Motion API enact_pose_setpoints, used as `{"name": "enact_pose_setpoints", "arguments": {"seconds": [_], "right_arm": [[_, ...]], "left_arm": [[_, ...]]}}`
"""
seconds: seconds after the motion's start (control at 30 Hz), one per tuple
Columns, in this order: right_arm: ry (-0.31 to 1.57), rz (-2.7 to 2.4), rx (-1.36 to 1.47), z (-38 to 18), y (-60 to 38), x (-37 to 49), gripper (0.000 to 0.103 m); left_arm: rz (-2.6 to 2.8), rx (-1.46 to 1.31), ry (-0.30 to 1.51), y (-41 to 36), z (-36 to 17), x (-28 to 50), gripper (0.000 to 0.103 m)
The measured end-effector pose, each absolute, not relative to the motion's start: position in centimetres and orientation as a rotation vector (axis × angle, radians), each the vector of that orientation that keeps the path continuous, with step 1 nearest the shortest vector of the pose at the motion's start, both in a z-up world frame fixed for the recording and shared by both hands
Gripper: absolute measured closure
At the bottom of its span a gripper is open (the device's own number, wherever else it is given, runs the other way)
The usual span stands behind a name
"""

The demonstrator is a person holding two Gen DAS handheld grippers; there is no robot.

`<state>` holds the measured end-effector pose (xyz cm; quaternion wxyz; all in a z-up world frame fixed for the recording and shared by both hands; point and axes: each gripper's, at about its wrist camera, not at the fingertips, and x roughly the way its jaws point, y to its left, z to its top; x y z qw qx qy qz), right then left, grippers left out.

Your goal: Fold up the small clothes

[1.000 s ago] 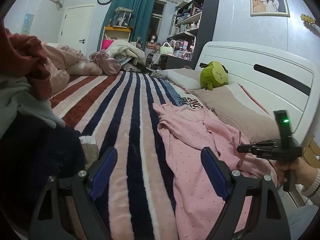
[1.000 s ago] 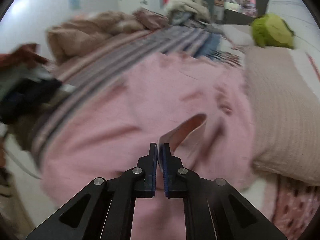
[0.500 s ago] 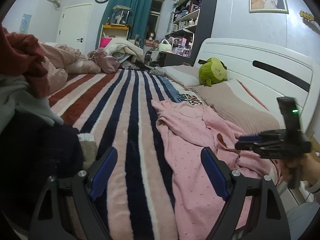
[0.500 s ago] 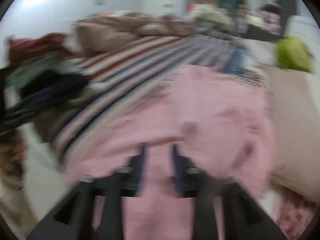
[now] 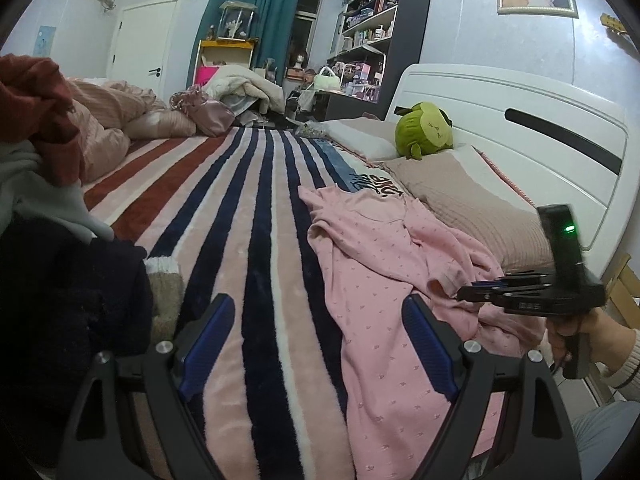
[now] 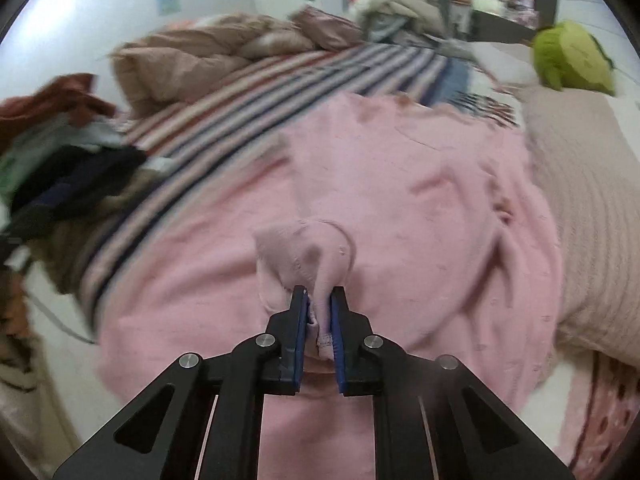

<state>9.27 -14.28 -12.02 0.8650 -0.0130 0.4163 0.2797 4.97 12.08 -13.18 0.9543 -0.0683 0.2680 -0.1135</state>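
Right gripper [image 6: 319,300] is pinching a sleeve cuff [image 6: 306,254] of the pink garment [image 6: 360,184], fingers pressed together on bunched fabric at lower centre of the right wrist view. Left gripper [image 5: 316,340] is hanging spread wide, gripping nothing, over the striped blanket [image 5: 224,208] at bottom centre. Garment is lying crumpled centre-right of the left view, beside the beige pillow [image 5: 468,196]. Risk: the pinch is sitting near the cuff's edge, so a fast pull could be slipping it out; with one end unanchored, the whole garment may be dragging instead of folding.
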Motion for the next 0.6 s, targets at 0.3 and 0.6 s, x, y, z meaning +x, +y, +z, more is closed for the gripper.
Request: {"name": "enact_pose_setpoints", "arguments": {"seconds": [0.3,0.6], "right_arm": [[0.919,1.004,-0.031,-10.0,-7.2,2.5,0.098],[0.911,0.810,-0.065,-8.9,-11.1,3.5,0.049]], "left_arm": [[-0.239,-0.129,0.538,12.0,-12.8,4.8,0.020],[-0.328,-0.107,0.567,9.8,-13.6,5.5,0.020]]}}
